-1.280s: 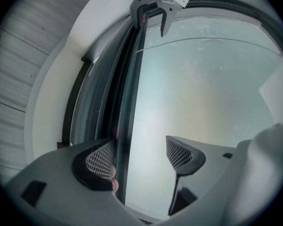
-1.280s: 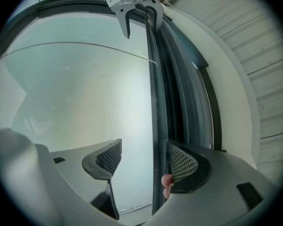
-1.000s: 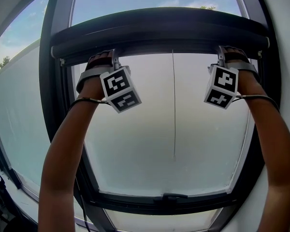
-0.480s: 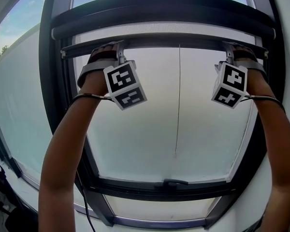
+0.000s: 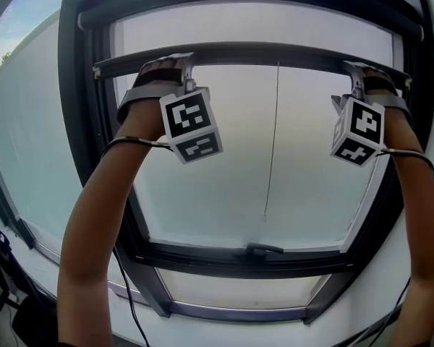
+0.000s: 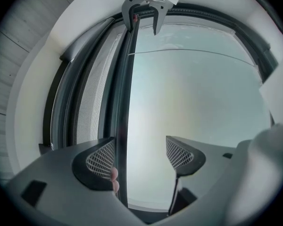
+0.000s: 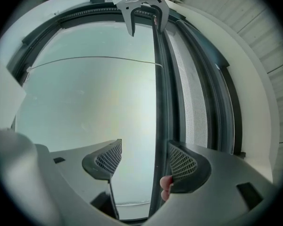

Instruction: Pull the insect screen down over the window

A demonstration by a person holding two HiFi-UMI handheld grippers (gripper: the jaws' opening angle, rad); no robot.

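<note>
The large dark-framed window (image 5: 79, 157) filled the head view. The pale grey mesh insect screen (image 5: 260, 29) covered only its top strip and ended at a dark horizontal pull bar (image 5: 275, 51). The left gripper (image 6: 141, 157) and right gripper (image 7: 144, 161) were both released, jaws wide apart, with the bar lying against one jaw of each. A thin cord (image 5: 273, 143) hung from the bar's middle.

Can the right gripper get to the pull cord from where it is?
Probably yes. The cord hangs free below the bar, between the left gripper and right gripper, nothing in front. But its open fingers straddle the bar, so it must leave that first.
</note>
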